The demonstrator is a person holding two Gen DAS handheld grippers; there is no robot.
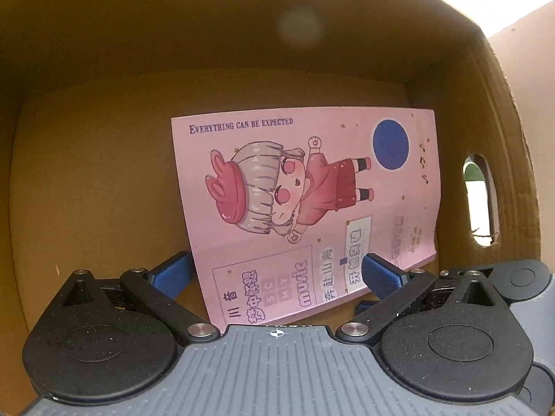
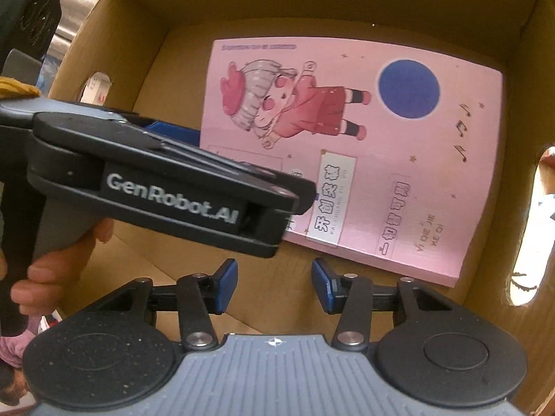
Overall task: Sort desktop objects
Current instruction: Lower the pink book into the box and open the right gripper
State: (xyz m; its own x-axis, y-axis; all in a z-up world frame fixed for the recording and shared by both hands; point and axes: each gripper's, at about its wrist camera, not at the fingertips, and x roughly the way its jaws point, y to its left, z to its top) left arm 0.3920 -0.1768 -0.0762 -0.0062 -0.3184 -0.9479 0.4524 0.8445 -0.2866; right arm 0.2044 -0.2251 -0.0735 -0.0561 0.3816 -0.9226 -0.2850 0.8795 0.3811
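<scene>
My right gripper is closest, its blue jaws apart with nothing between them. My left gripper has its jaws wide apart too, over the near edge of the pink notebook. The notebook lies flat inside the cardboard box.

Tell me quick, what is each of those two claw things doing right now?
Left gripper: open, jaws spread across the pink notebook's near corner, not clamping it.
Right gripper: open, nothing between its jaws, above the cardboard box floor.
</scene>
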